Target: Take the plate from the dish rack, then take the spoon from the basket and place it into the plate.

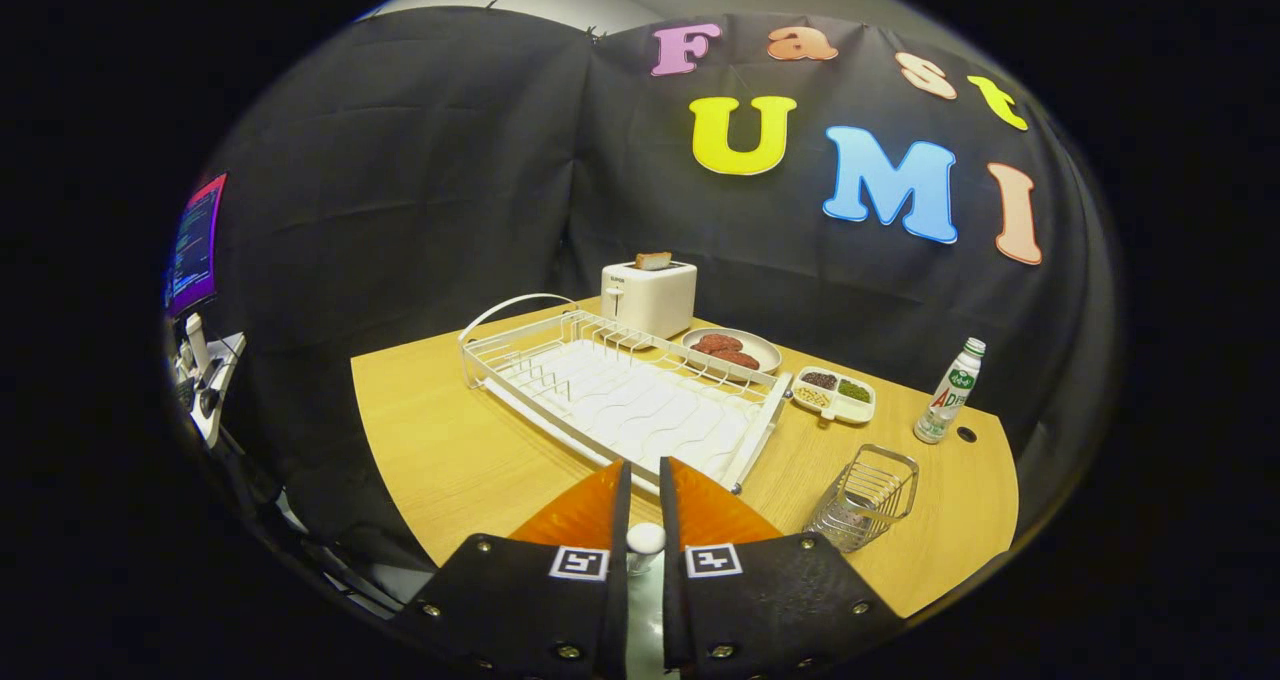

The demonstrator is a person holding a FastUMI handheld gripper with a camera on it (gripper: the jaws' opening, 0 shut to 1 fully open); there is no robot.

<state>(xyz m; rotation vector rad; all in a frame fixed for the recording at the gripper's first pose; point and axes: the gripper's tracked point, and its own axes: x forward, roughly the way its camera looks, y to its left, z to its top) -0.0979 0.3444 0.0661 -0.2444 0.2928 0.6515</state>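
Tongs (644, 480) nearly closed, a narrow slit between flat fingers, above the white wire dish rack (620, 400) on the smooth wooden tabletop (440, 440).

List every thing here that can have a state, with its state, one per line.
claw: fingers nearly together, small pale round thing in the gap; grip unclear.
dish rack: lying flat, no plate in its slots.
wire basket: upright, contents unclear.
toaster: bread poking up from slot.
round plate: holds two reddish-brown pieces.
divided tray: compartments filled.
bottle: upright, capped.
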